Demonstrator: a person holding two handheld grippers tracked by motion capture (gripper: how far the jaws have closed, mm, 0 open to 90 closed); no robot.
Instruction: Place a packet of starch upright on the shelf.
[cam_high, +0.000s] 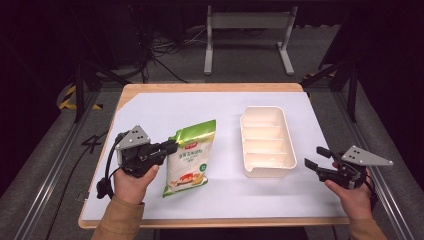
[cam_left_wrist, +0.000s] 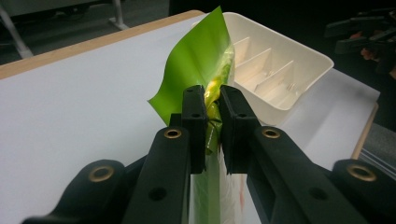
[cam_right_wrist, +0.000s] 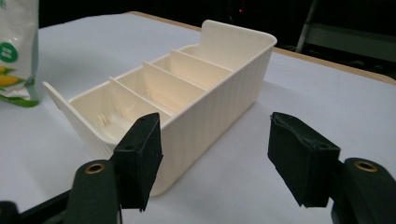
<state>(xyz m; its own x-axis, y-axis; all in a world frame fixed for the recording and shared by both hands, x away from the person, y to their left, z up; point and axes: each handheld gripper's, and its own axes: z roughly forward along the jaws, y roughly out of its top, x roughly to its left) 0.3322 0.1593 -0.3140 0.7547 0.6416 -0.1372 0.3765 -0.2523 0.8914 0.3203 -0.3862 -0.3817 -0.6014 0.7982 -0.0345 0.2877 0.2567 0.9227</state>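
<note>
Black jaws of the left hand-held gripper are pinched tight on the left edge of the green snack bag, the foil crumpled between the pads. Seen from above, the bag lies mostly flat on the white sheet covering the counter, at the left of middle, green top end pointing away from the person and printed end toward them, with the gripped edge raised a little. Off to the right, the right hand-held gripper hovers with its jaws spread wide and nothing between them, just beside the near right corner of the cream divided bin. That bin stands near the bag but apart from it, its four compartments bare.

My worry is the thin hold: only a sliver of slick foil sits in the jaws, so a quick lift could let the bag slide out or tear at the seam. Hanging from one side, the bag would droop and swing, and it could catch on the bin's rim or a divider. A nudge from the open gripper could also shove the light bin askew.
</note>
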